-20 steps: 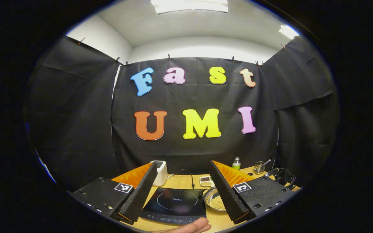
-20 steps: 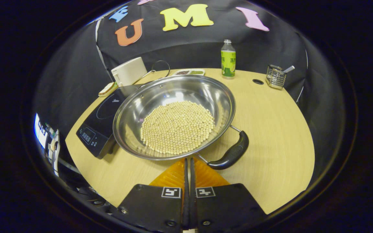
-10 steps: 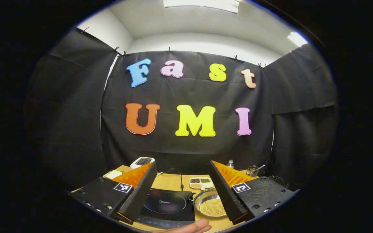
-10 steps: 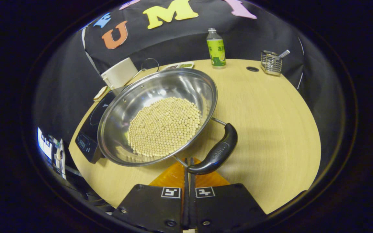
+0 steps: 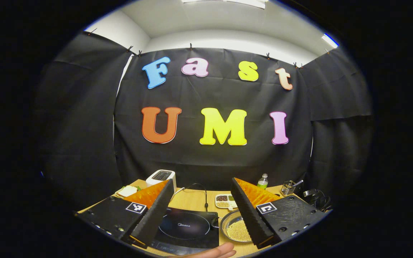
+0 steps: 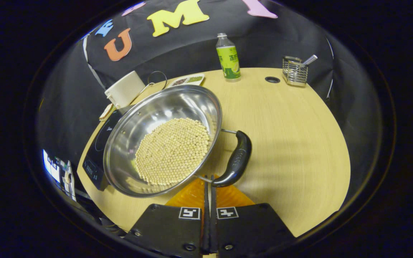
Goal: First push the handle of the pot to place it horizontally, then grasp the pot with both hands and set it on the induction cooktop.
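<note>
The right gripper (image 6: 208,179), fingers pressed together, nudges the pot (image 6: 163,139) handle (image 6: 236,160); left gripper (image 5: 201,211) spread, idle. Lifting onto the cooktop (image 6: 100,143) remains.

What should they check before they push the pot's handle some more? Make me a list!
1. Right hand-held gripper closed for pushing: ok, its fingers lie together.
2. Tips meet the black curved handle: ok, they sit at its near end.
3. Round steel pot of pale beans flat on the wooden table: cannot tell, since its far side overlaps the cooktop's edge.
4. Black induction cooktop free on top: ok in the left gripper view.
5. Left hand-held gripper ready to grasp: ok, open and apart from the pot.
6. Green-labelled bottle and wire utensil holder out of the way: ok, at the far edge.
</note>
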Tool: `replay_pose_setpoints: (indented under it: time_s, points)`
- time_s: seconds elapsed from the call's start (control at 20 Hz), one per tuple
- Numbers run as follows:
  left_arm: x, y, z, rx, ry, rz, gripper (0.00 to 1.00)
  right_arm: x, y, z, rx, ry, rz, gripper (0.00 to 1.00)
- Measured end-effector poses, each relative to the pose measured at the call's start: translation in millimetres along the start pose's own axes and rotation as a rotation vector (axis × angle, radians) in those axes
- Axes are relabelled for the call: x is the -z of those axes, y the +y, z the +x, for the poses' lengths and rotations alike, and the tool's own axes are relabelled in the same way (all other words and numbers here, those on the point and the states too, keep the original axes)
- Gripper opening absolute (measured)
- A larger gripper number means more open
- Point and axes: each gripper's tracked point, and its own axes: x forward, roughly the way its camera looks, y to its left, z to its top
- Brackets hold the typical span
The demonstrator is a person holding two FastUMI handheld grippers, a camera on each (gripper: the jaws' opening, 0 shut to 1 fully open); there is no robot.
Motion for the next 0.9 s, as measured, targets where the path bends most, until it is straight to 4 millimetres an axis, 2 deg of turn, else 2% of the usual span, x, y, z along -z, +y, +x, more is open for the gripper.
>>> replay_pose_setpoints:
  time_s: [0.4,0.45,0.5,0.55,0.6,0.7,0.9]
  points:
    - [25,10,23,-0.02,0.058,-0.007,0.95,-25,-23,9,0.062,-0.013,0.057,0.04]
    - [30,10,24,-0.021,0.07,-0.007,0.95,-27,-26,10,0.075,-0.02,0.049,0.0]
    - [37,10,27,-0.02,0.082,-0.005,0.95,-30,-30,10,0.089,-0.027,0.043,0.04]
    - [43,9,30,-0.02,0.094,-0.004,0.95,-31,-31,11,0.1,-0.034,0.042,0.0]
    - [50,8,33,-0.016,0.109,-0.004,0.95,-33,-32,10,0.111,-0.042,0.041,0.04]
    - [64,4,38,-0.004,0.14,-0.011,0.95,-36,-35,8,0.128,-0.056,0.045,0.04]
    - [89,-4,46,0.017,0.201,-0.026,0.95,-38,-33,-5,0.133,-0.091,0.051,0.04]
